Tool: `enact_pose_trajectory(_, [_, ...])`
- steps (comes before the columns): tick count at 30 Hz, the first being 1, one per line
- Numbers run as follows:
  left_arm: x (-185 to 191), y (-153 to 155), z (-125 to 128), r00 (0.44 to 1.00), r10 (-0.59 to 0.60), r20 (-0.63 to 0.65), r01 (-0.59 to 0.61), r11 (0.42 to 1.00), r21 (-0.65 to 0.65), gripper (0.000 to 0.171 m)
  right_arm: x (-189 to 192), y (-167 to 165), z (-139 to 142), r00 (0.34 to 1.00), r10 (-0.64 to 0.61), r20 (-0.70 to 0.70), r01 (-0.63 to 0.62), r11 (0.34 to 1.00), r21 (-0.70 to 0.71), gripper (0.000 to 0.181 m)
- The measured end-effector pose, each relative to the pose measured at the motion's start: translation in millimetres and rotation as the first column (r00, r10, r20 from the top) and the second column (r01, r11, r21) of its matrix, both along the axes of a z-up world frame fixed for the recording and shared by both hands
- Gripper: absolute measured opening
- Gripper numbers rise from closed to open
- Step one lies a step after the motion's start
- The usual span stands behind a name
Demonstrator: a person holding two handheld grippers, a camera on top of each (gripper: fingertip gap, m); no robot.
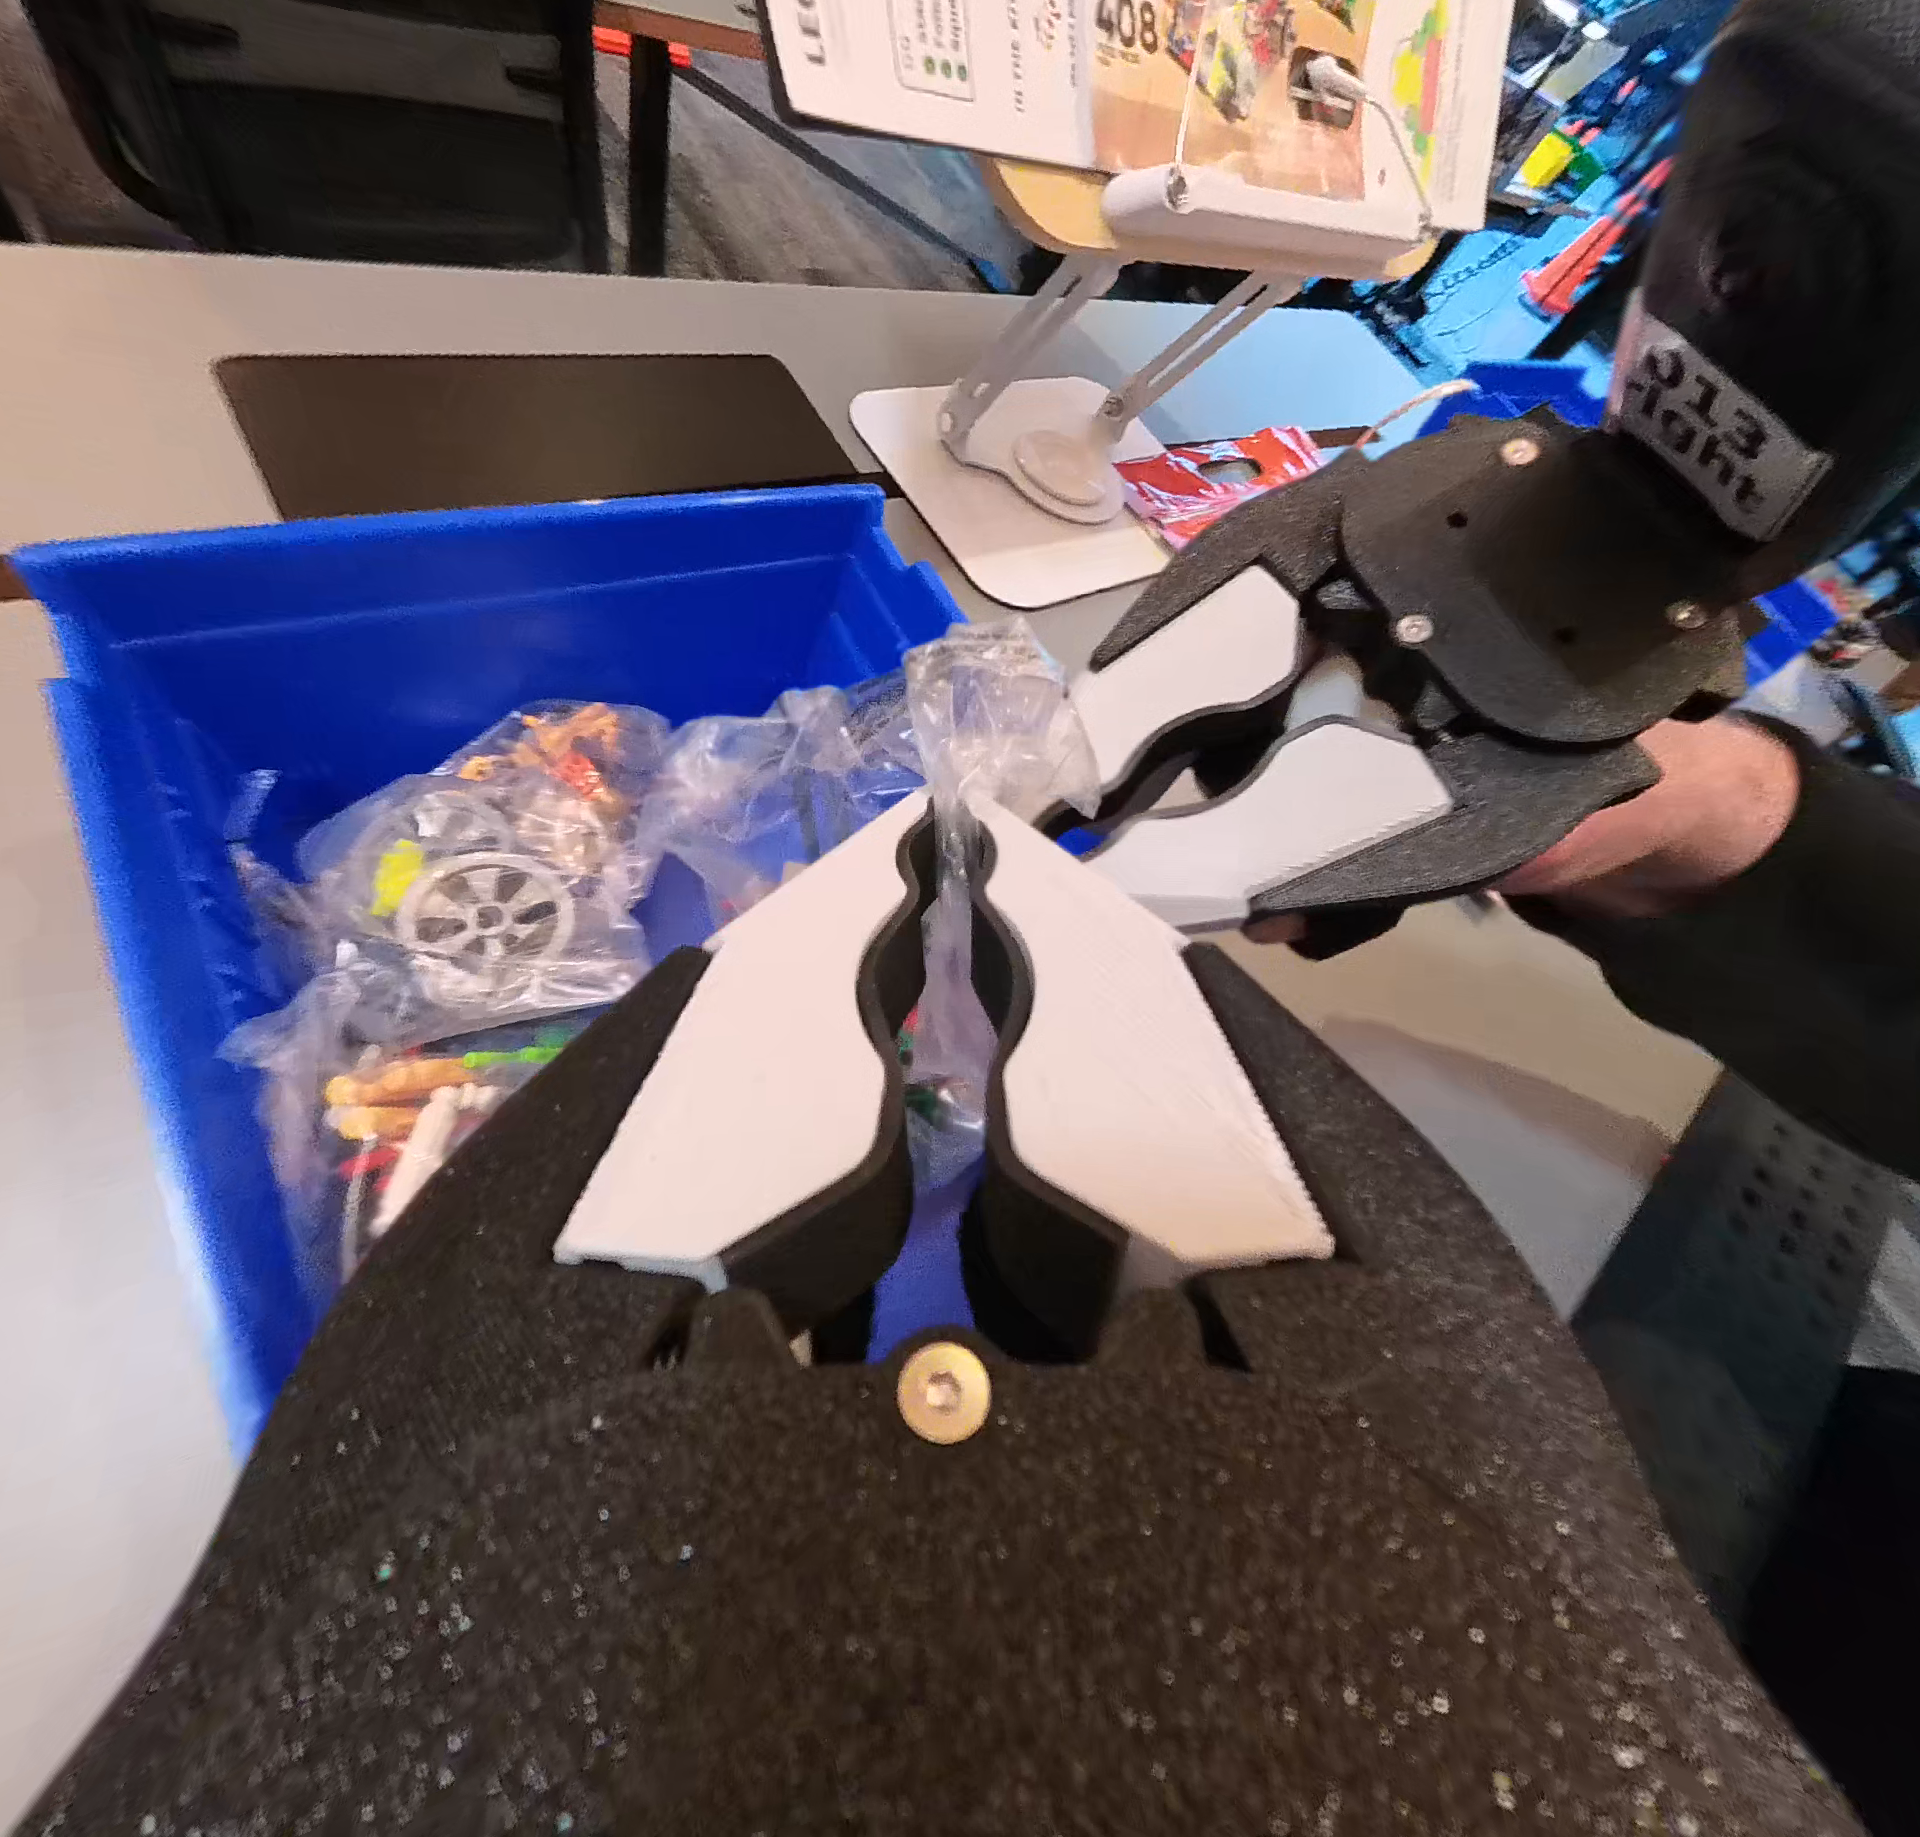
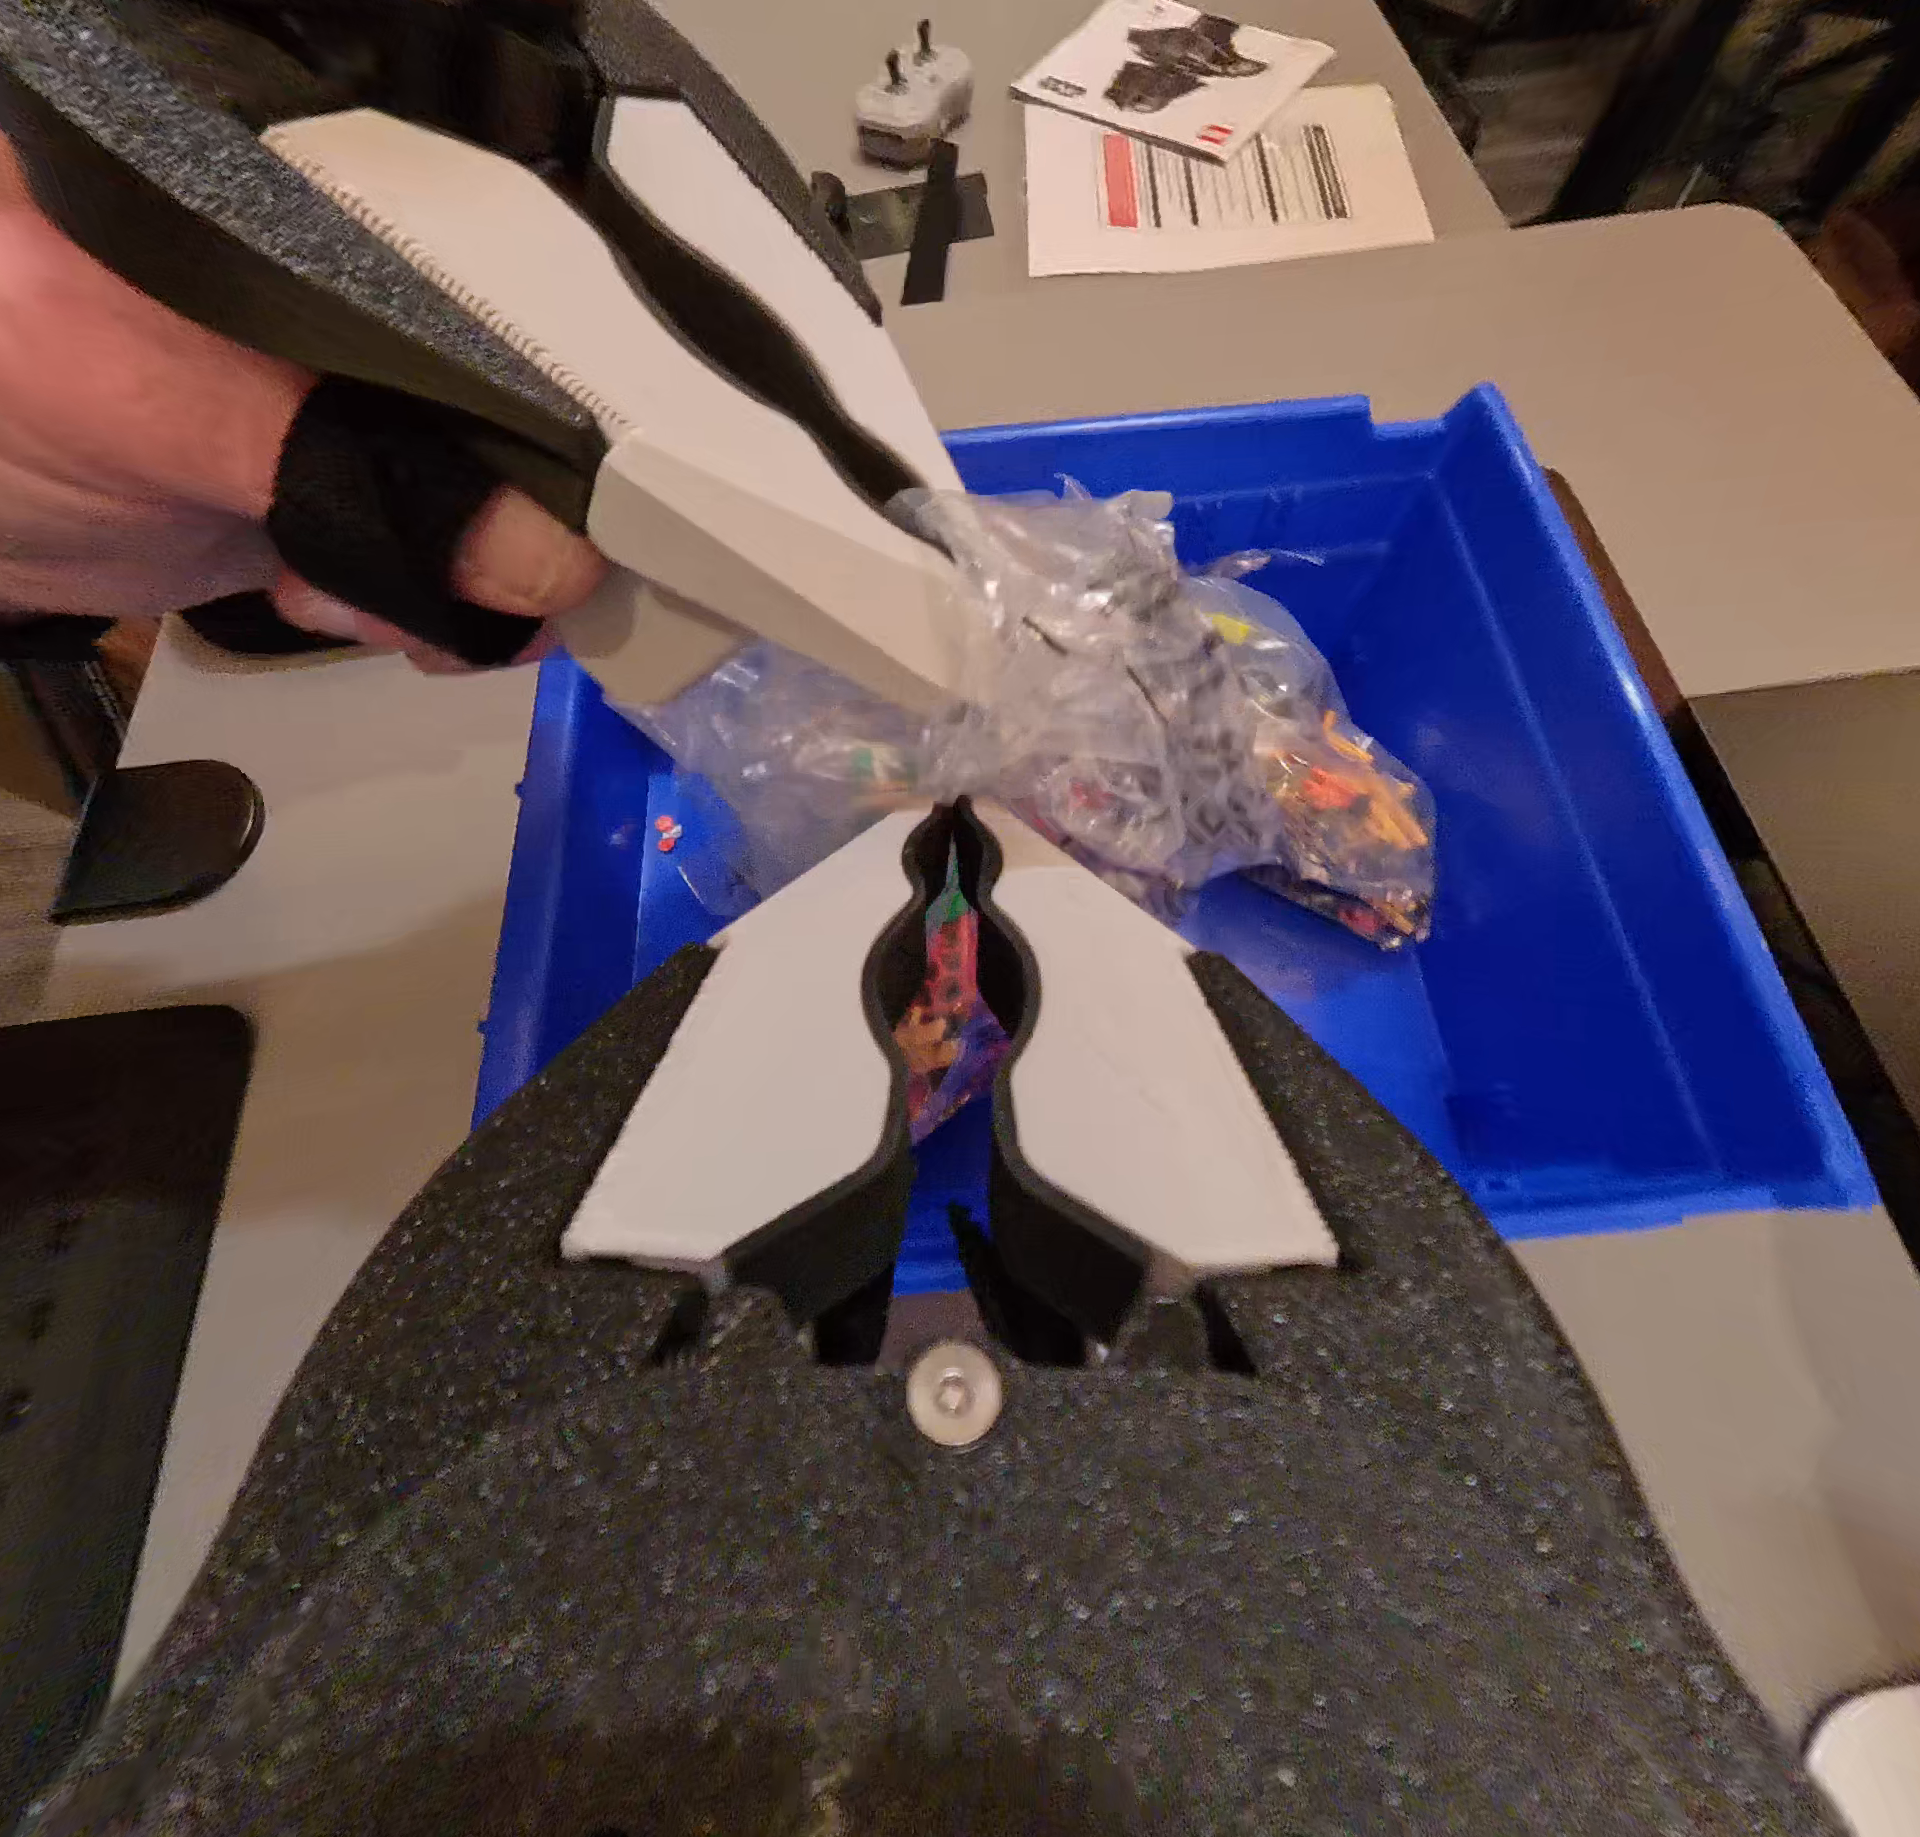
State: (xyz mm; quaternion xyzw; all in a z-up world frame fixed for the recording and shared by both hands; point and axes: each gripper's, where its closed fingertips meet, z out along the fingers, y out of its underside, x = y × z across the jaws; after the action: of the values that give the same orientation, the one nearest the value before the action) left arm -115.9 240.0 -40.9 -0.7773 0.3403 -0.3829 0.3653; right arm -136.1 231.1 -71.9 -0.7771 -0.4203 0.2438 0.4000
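Note:
My left gripper (image 1: pixel 956 813) is shut on the crumpled top of a clear plastic bag (image 1: pixel 987 707) of small coloured toy parts. It holds the bag over a blue bin (image 1: pixel 416 592). My right gripper (image 2: pixel 958 813) is shut, its fingertips pinching the same bag (image 2: pixel 1122 686) at its near edge. In the left wrist view the right gripper (image 1: pixel 1070 821) reaches in from the right to the bag's flap. In the right wrist view the left gripper (image 2: pixel 940 603) comes in from the upper left, with its tips buried in the plastic. The bag hangs inside the blue bin (image 2: pixel 1558 852).
More clear bags lie in the bin, one holding grey wheels (image 1: pixel 478 904). A white stand (image 1: pixel 1039 457) with a booklet (image 1: pixel 1143 42), a red packet (image 1: pixel 1216 478) and a dark mat (image 1: pixel 520 426) sit behind it. Papers (image 2: pixel 1216 177) and a small grey device (image 2: pixel 914 104) lie on the far table. My left and right fingertips are right by each other.

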Motion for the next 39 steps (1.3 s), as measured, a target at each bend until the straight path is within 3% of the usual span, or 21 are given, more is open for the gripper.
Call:
enact_pose_trajectory(6, [-11.2, 11.5, -5.3, 0.994, 0.044, -0.102, -0.036, 0.996, 0.083, 0.0, -6.6, -13.4, 13.4, 0.991, 0.123, -0.062, -0.12, 0.992, 0.039, 0.0])
enact_pose_trajectory(10, [-9.0, 18.8, -12.4, 0.975, 0.097, -0.2, -0.063, 0.984, 0.165, 0.0, -13.1, -20.9, 16.7, 0.985, 0.171, -0.022, -0.169, 0.983, 0.071, 0.0])
enact_pose_trajectory(17, [-10.6, 39.0, -22.8, 0.95, 0.175, -0.258, -0.115, 0.966, 0.23, 0.0, -19.9, -28.6, 14.7, 0.98, 0.195, 0.04, -0.199, 0.973, 0.115, 0.0])
enact_pose_trajectory(24, [-4.3, 52.9, -26.0, 0.948, 0.188, -0.255, -0.129, 0.964, 0.233, 0.0, -6.2, -29.8, 13.7, 0.99, 0.117, 0.076, -0.129, 0.978, 0.162, 0.0])
enact_pose_trajectory(26, [-4.2, 50.4, -24.8, 0.957, 0.176, -0.23, -0.128, 0.97, 0.208, 0.0, 7.3, -28.7, 15.9, 0.996, 0.083, 0.032, -0.087, 0.985, 0.147, 0.0])
enact_pose_trajectory(28, [-1.1, 43.5, -16.8, 0.971, 0.133, -0.197, -0.095, 0.977, 0.192, 0.0, 18.8, -26.3, 23.0, 0.998, 0.035, -0.051, -0.029, 0.993, 0.116, 0.0])
enact_pose_trajectory(30, [-2.7, 40.1, -6.5, 0.973, 0.134, -0.188, -0.096, 0.976, 0.197, 0.0, 28.6, -21.6, 18.0, 0.999, -0.026, -0.021, 0.028, 0.994, 0.11, 0.001])
enact_pose_trajectory(33, [-0.9, 30.6, 6.4, 0.983, 0.117, -0.144, -0.093, 0.982, 0.167, 0.0, 30.0, -21.1, 29.9, 0.992, -0.071, -0.107, 0.08, 0.994, 0.08, 0.051])
enact_pose_trajectory(35, [0.5, 26.3, 6.7, 0.984, 0.117, -0.136, -0.097, 0.984, 0.147, 0.0, 23.2, -24.0, 31.7, 0.99, -0.055, -0.133, 0.064, 0.996, 0.067, 0.04])
enact_pose_trajectory(39, [6.9, 17.7, 2.4, 0.987, 0.098, -0.129, -0.083, 0.989, 0.12, 0.0, 7.3, -21.6, 25.9, 0.994, -0.029, -0.109, 0.037, 0.997, 0.065, 0.043])
